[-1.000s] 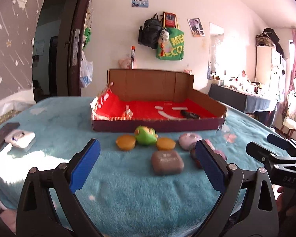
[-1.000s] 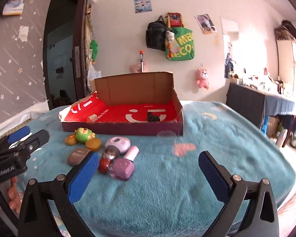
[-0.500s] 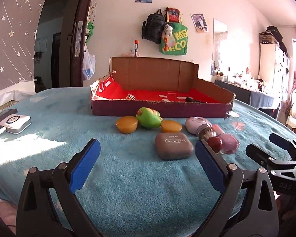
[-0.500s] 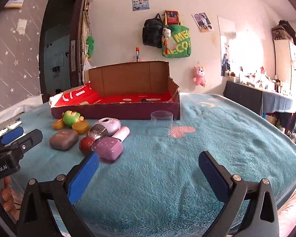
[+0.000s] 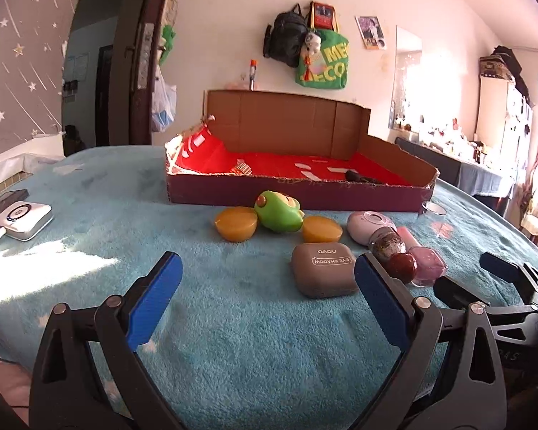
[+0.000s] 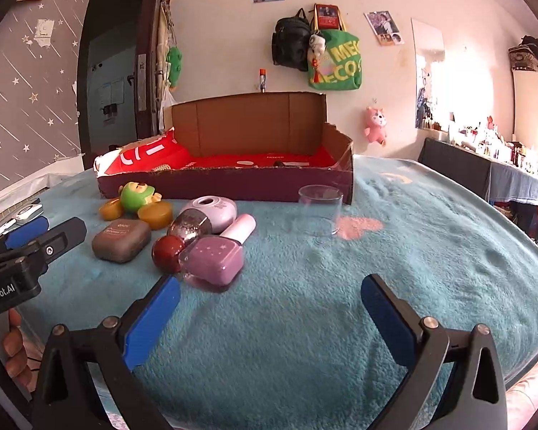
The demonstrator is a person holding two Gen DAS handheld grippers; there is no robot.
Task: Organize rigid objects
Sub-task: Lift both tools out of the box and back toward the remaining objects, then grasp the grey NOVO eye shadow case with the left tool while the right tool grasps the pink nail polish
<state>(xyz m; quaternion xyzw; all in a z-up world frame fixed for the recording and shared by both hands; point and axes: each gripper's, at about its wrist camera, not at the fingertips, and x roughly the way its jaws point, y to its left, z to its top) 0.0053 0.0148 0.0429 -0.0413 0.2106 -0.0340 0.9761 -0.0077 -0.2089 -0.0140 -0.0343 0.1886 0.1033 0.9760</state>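
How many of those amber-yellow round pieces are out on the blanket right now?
2. One amber piece lies left of the green toy, the other amber piece right of it, both in front of the cardboard box. Anything inside the box is partly hidden.

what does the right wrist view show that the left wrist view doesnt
Only the right wrist view shows the whole clear glass cup standing on the blanket, a pink plush toy on the wall, and fingers of the hand holding the left tool. Only the left wrist view shows the white device. Both share the cardboard box, green toy, eye shadow case and nail polish bottle.
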